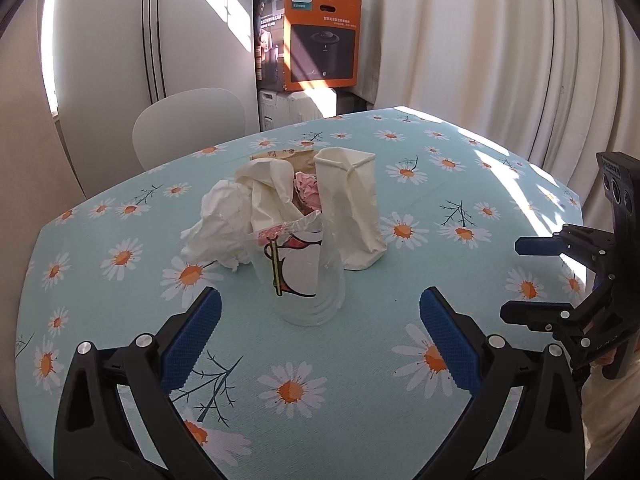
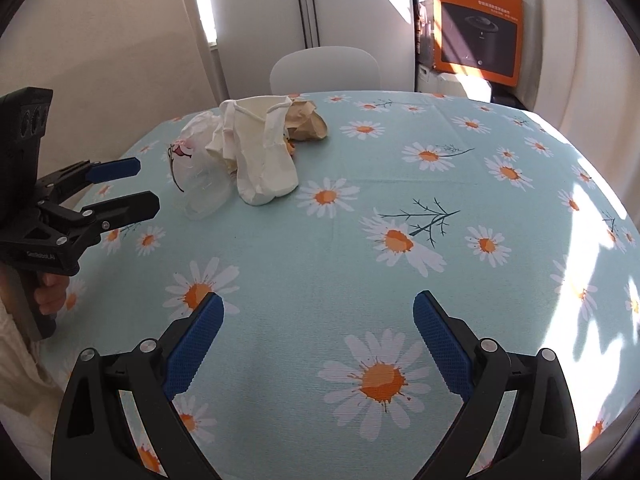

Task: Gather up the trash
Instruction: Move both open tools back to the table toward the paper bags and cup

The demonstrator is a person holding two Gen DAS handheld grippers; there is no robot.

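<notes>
Item: clear plastic cup (image 1: pixel 306 272), standing on the bench (image 1: pixel 400 184) just before the crumpled tissue (image 1: pixel 216 228) and cream bag (image 1: pixel 352 208). Likely light, thin-walled, crushing easily; gripping gently mid-wall is advisable. Left gripper (image 1: pixel 320 340) is facing it, jaws spread, empty; right gripper (image 2: pixel 318 344) likewise.

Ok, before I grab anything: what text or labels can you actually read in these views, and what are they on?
"PHILIPS": top corner of the orange box, legible in both views.
"GenRobot.AI", as best it reads: body of the left gripper, right wrist view.
Chinese print on the orange box: too small to read.
Handwriting on the brown paper bag: blurred.
Plastic cup: picture only, no words.
</notes>
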